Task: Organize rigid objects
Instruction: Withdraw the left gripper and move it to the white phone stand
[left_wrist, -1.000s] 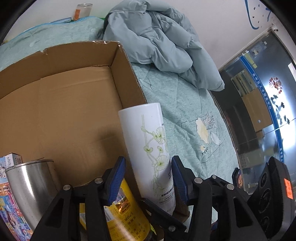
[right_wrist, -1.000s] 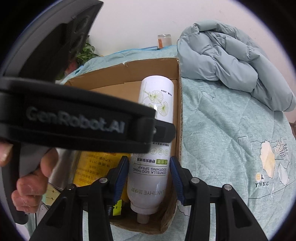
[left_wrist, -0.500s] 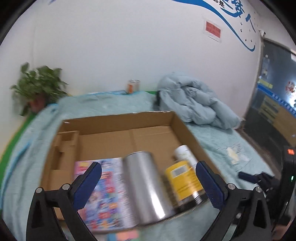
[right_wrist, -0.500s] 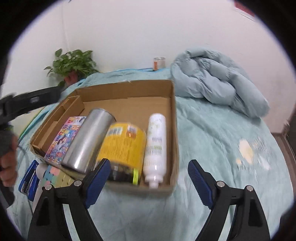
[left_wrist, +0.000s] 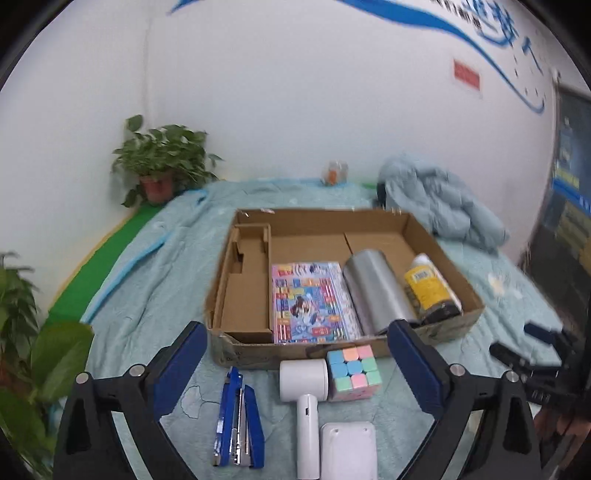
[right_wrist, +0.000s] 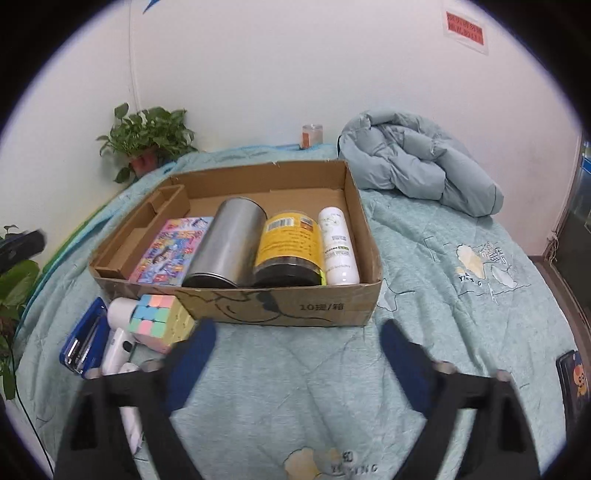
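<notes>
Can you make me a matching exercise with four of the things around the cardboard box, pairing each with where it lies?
Things:
1. shiny metal cylinder
2. white spray bottle
3. pastel puzzle cube
4. blue stapler

Places:
A. bedspread, touching the box front
B. in the box, against its right wall
C. bedspread, left of the white handheld device
D. in the box, between booklet and yellow jar

Pairs: 1-D, 2-B, 3-A, 4-C

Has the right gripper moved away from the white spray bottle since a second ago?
Yes. The right gripper has backed out of the cardboard box, toward the camera side. The white spray bottle lies inside, no longer between its fingers, which are opening.
</notes>
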